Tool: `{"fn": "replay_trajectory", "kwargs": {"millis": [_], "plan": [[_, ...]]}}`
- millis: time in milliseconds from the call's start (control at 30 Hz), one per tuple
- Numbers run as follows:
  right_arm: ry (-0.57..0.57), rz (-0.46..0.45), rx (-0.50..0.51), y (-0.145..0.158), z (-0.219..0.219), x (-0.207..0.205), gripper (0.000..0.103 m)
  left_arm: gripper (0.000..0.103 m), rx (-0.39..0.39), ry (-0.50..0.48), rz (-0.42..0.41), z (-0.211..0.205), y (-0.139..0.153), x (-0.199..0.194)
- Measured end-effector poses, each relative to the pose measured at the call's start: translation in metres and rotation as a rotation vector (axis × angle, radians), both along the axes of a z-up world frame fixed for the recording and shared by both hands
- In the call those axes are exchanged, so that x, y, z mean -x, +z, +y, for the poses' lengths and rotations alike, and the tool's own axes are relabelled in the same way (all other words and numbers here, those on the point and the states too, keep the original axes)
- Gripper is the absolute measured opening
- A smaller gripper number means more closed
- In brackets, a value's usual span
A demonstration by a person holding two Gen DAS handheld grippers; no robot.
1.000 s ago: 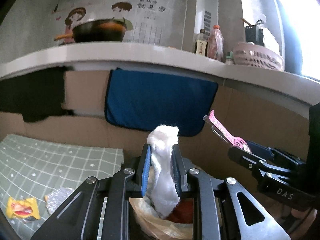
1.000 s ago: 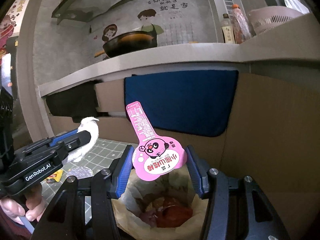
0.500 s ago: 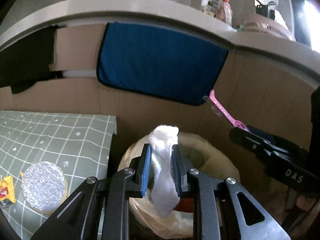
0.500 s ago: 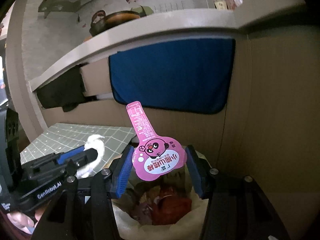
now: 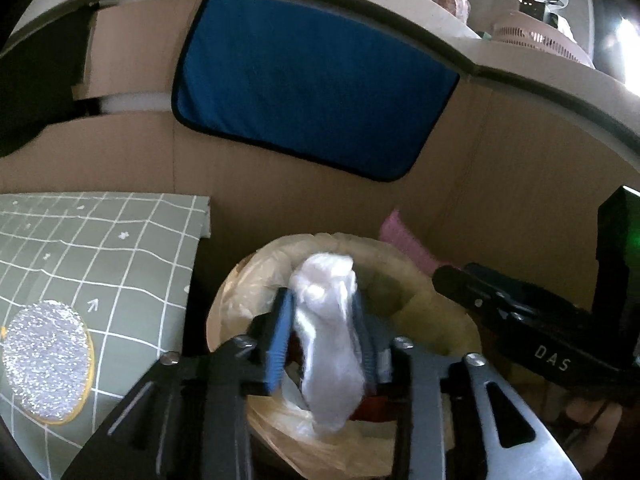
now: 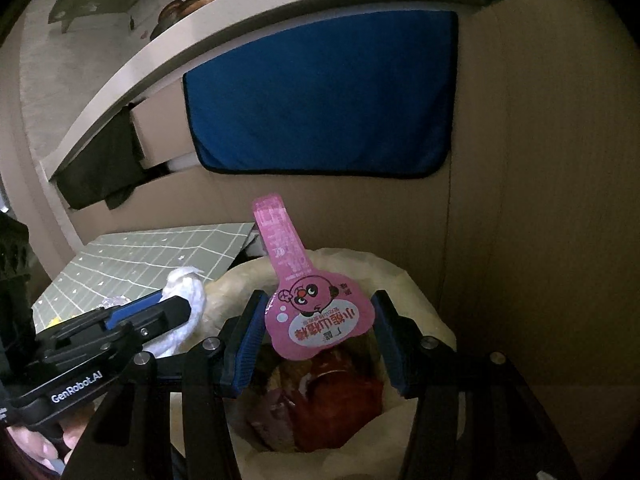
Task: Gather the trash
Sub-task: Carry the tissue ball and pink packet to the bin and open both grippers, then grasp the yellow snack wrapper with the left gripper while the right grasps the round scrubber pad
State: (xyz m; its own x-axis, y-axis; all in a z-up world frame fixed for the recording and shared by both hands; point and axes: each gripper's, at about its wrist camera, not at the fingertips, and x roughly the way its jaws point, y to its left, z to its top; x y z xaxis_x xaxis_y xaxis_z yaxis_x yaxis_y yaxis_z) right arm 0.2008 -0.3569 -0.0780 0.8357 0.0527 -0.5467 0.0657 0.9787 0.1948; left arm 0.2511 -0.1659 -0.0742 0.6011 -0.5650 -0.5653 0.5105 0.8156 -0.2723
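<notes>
Release over the bin. Nearest the lens in the left wrist view, the left gripper (image 5: 322, 332) has its jaws opening with a crumpled white tissue (image 5: 328, 336) between them; a gap shows beside the left pad, while the tissue seems to lean on the right one, so it hangs nearly free. In the right wrist view, the right gripper (image 6: 318, 340) carries a pink snack wrapper (image 6: 312, 304) with a cartoon face, its wide lobe between the pads and its narrow tab upright. These jaws stand wide and are opening; whether the pads press the wrapper's edges cannot be told.

Below both grippers sits the trash bin (image 6: 416, 292), lined with a pale plastic bag and holding red and brown refuse. Both pieces of trash appear to hang over its mouth, inside the rim.

To do the step well, each pair of jaws should probably open fully while held over the middle of the bin, since the tissue may cling to a pad and the light wrapper may drift toward the rim.

Left of the bin, the green gridded tabletop (image 5: 100, 248) bears a round silver foil lid (image 5: 46, 360), likely trash to collect. Farthest back, a blue cloth (image 5: 312, 88) hangs on the cardboard wall.
</notes>
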Motion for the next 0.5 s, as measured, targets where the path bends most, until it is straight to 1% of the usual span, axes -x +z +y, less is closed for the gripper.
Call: {"fn": "replay_trajectory", "kwargs": {"millis": [100, 133, 300, 433, 500], "plan": [[0.004, -0.001, -0.017, 0.000, 0.001, -0.001, 0.060, 0.049, 0.040, -0.008, 0.023, 0.006, 0.000, -0.002], [0.005, -0.005, -0.024, 0.000, 0.001, 0.000, 0.062, 0.050, 0.047, -0.009, 0.026, 0.008, 0.001, -0.002], [-0.007, -0.021, -0.017, 0.004, 0.003, 0.005, 0.064, 0.051, 0.063, 0.016, 0.018, 0.020, 0.010, 0.002], [-0.031, -0.039, 0.032, 0.014, 0.009, 0.015, 0.064, 0.051, 0.058, 0.069, -0.001, 0.045, 0.021, 0.012], [-0.024, -0.048, 0.048, 0.020, 0.015, 0.018, 0.064, 0.051, 0.052, 0.111, -0.012, 0.065, 0.029, 0.020]]}}
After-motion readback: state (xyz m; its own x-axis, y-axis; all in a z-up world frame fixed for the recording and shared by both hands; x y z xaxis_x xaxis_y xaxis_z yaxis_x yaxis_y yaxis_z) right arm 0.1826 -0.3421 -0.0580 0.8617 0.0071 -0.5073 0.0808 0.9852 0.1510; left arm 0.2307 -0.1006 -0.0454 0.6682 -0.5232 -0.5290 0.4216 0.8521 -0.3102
